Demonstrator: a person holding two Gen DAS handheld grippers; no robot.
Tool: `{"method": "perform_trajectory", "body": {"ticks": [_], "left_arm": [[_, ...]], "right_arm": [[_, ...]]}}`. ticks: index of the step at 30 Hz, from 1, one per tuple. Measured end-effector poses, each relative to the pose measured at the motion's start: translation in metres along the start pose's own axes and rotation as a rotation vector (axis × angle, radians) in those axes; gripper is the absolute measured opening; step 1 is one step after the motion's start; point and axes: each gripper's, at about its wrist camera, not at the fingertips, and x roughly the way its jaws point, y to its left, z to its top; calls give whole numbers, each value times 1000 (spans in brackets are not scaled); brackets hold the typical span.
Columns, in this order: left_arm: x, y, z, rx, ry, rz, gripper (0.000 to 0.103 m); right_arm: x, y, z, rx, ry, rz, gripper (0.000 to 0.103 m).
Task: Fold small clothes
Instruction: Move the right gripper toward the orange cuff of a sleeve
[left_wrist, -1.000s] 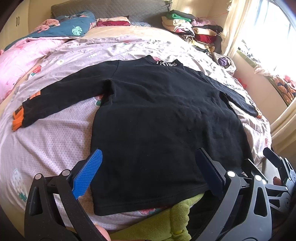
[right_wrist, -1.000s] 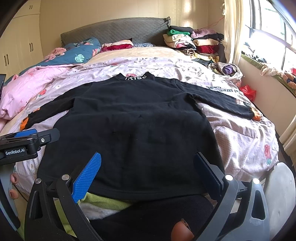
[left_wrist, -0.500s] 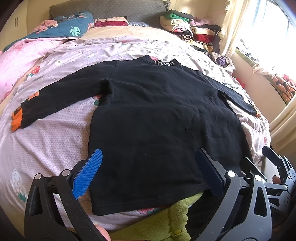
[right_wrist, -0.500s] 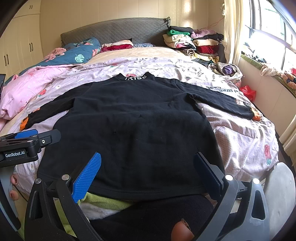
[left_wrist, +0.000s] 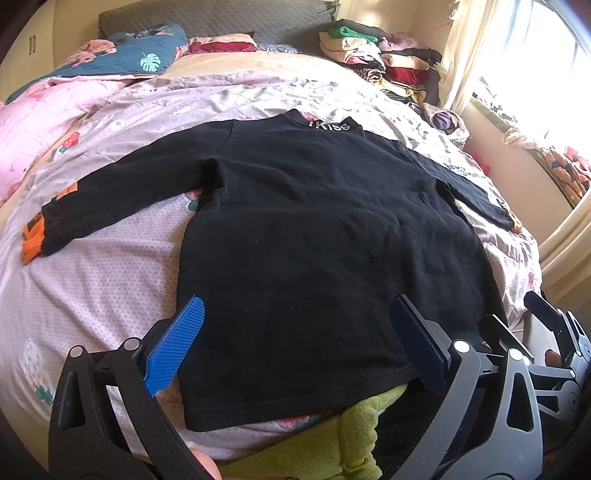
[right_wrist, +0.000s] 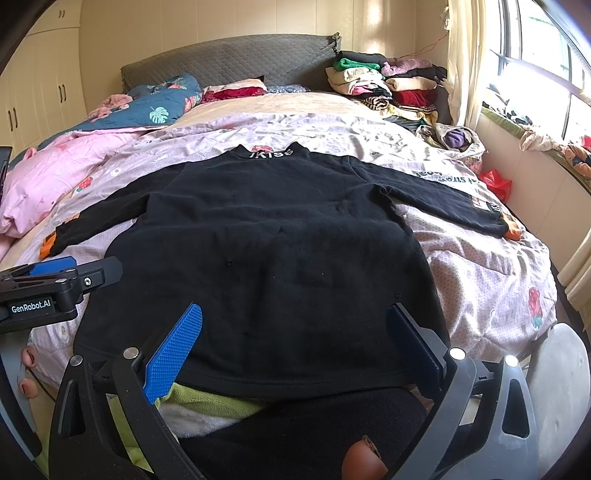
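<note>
While a black long-sleeved top (left_wrist: 314, 236) lies flat on the bed (left_wrist: 92, 280), sleeves spread, the left tool (left_wrist: 295, 347) and right tool (right_wrist: 291, 347) hover over its near hem, jaws wide and empty. A clean fold likely starts by pinching one sleeve cuff and drawing it across the body.

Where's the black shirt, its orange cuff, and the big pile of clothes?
Black shirt (right_wrist: 280, 266), right wrist view, middle of its body.
Orange cuff (left_wrist: 32, 242), left wrist view, end of the sleeve.
Pile of clothes (right_wrist: 388, 83), right wrist view, middle of the stack.
</note>
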Motion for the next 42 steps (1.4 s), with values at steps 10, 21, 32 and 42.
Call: {"method": "perform_trajectory", "body": {"ticks": [10, 21, 32, 42], "left_arm": [[4, 9, 13, -22, -10, 13, 95], [8, 20, 38, -41, -12, 22, 95], [19, 27, 84, -47, -32, 45, 95], [25, 15, 133, -37, -57, 49, 95]], "right_arm": [[8, 5, 11, -21, -4, 6, 99], [18, 9, 43, -46, -1, 42, 99], [32, -1, 101, 6, 11, 138, 99], [47, -22, 141, 44, 0, 87, 99]]}}
